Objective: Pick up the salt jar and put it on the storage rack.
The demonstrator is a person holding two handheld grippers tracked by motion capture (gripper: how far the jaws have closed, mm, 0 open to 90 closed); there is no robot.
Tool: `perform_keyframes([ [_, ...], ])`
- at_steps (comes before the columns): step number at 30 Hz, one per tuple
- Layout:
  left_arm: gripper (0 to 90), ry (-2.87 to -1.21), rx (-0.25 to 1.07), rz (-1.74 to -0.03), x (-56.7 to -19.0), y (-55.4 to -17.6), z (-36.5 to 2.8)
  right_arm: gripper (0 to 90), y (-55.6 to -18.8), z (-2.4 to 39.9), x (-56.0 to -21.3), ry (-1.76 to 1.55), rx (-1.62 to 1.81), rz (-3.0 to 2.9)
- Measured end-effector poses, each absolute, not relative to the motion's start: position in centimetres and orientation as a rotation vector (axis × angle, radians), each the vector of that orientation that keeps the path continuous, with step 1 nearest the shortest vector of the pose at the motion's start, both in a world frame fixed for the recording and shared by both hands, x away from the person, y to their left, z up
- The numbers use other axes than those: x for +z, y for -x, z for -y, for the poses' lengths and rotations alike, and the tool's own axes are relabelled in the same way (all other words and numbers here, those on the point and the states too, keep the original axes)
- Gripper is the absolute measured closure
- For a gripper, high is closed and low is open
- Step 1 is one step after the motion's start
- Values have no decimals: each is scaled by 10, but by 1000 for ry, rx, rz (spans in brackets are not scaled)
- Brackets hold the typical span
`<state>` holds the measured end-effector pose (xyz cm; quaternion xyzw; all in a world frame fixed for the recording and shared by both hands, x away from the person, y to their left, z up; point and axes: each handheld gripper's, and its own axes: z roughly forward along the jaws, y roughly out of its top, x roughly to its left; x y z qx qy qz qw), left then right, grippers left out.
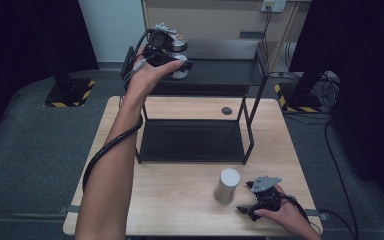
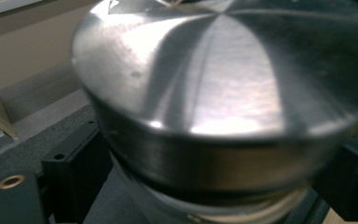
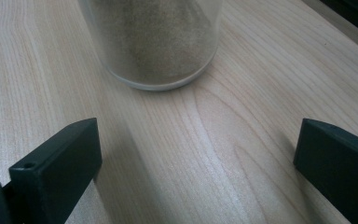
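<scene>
Steel-lidded jar [image 1: 179,56] upright on black shelf's [image 1: 220,72] top tier, long axis vertical, lid up | left tool [image 1: 172,57] around jar, jaws parted, pads off lid | frosted jar [image 1: 227,185] upright on wooden worktop [image 1: 180,195] | right tool [image 1: 247,210] just beside, wide open, empty

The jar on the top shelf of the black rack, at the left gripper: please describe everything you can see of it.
The jar stands upright on the top shelf of the black rack, near its left end. It has a round lid of brushed, shiny metal, flat on top with a straight rim; below it a pale, glass-like body begins. The left gripper is around it, a black jaw on each side below the lid. Whether the jaws press on it I cannot tell.
</scene>
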<state>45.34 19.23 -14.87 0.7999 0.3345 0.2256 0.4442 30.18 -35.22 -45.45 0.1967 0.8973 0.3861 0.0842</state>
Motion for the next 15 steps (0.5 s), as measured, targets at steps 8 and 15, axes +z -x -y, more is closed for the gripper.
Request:
perform_keyframes([
  [8,56,-1977,591,-800,-143,-440,-196,17,-302,352,-454,-588,1152,-2678],
  [15,58,-1975,630,-779,-135,-425,-200,17,-302,352,-454,-588,1152,-2678],
])
